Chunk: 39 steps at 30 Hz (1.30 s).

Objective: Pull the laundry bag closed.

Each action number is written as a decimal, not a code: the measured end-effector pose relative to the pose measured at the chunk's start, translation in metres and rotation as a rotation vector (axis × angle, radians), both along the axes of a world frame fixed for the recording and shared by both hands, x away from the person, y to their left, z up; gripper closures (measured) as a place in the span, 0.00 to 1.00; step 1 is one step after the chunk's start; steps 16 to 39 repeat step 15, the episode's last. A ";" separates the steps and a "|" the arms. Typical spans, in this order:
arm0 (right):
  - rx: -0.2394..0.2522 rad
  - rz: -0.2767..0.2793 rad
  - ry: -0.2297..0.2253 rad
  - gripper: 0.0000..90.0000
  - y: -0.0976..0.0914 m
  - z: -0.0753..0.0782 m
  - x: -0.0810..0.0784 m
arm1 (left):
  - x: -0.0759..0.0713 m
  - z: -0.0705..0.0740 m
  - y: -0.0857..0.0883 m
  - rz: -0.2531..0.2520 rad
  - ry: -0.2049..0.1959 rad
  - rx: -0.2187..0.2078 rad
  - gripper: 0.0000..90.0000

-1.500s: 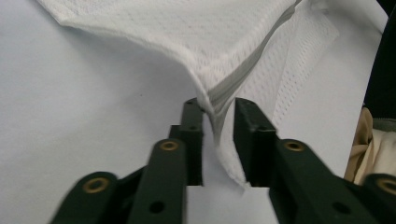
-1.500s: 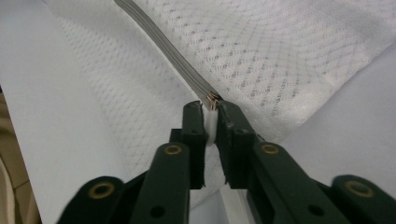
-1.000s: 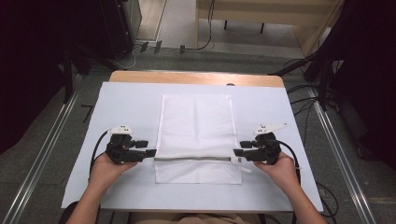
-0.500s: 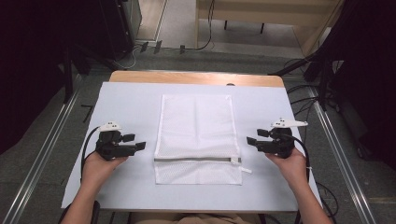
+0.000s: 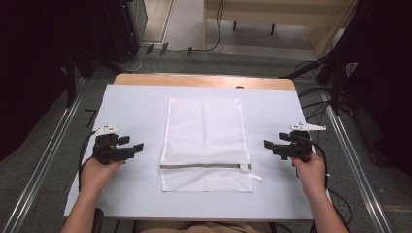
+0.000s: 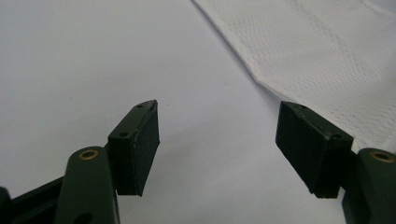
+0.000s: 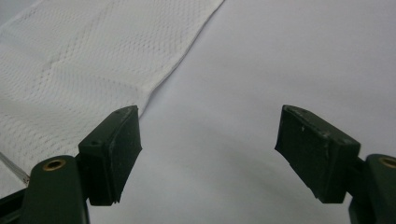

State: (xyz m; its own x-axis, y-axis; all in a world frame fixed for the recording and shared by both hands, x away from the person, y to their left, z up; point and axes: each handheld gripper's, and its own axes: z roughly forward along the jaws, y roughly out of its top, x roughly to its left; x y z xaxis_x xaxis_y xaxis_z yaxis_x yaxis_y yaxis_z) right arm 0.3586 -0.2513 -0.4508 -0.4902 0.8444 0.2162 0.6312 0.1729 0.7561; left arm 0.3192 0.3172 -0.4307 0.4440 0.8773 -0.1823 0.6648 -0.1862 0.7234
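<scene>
Two tools, both gaping, nothing between the pads. Left tool (image 5: 138,146) parked on the pale desk (image 5: 136,104) off the left edge of the mesh bag (image 5: 204,126); right tool (image 5: 268,144) likewise off the right edge, both well clear of the cloth. Jaws just opened wider on both sides, gaps bare in each tool view: left tool (image 6: 217,140) over plain desk with the bag's corner (image 6: 327,56) beyond one pad, right tool (image 7: 208,149) the same, bag (image 7: 93,56) to its side. Bag flat mid-desk, long axis running away, zipper band (image 5: 204,166) across the near end, pull tab at its right. Probably let go so the bag lies smooth and square.
</scene>
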 end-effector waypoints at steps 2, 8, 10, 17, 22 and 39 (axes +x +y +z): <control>0.002 -0.004 0.003 0.25 0.000 0.000 0.000 | 0.000 -0.001 -0.001 -0.003 -0.001 0.012 0.34; -0.012 -0.002 0.010 0.25 0.000 -0.001 0.000 | 0.001 -0.002 -0.002 -0.006 0.009 0.017 0.34; -0.020 -0.007 0.008 0.25 0.000 -0.002 0.001 | 0.001 -0.003 -0.003 -0.008 0.013 0.020 0.34; -0.027 0.001 0.017 0.25 0.001 -0.004 0.002 | 0.002 -0.005 -0.004 -0.013 0.017 0.033 0.33; -0.027 0.001 0.017 0.25 0.001 -0.004 0.002 | 0.002 -0.005 -0.004 -0.013 0.017 0.033 0.33; -0.027 0.001 0.017 0.25 0.001 -0.004 0.002 | 0.002 -0.005 -0.004 -0.013 0.017 0.033 0.33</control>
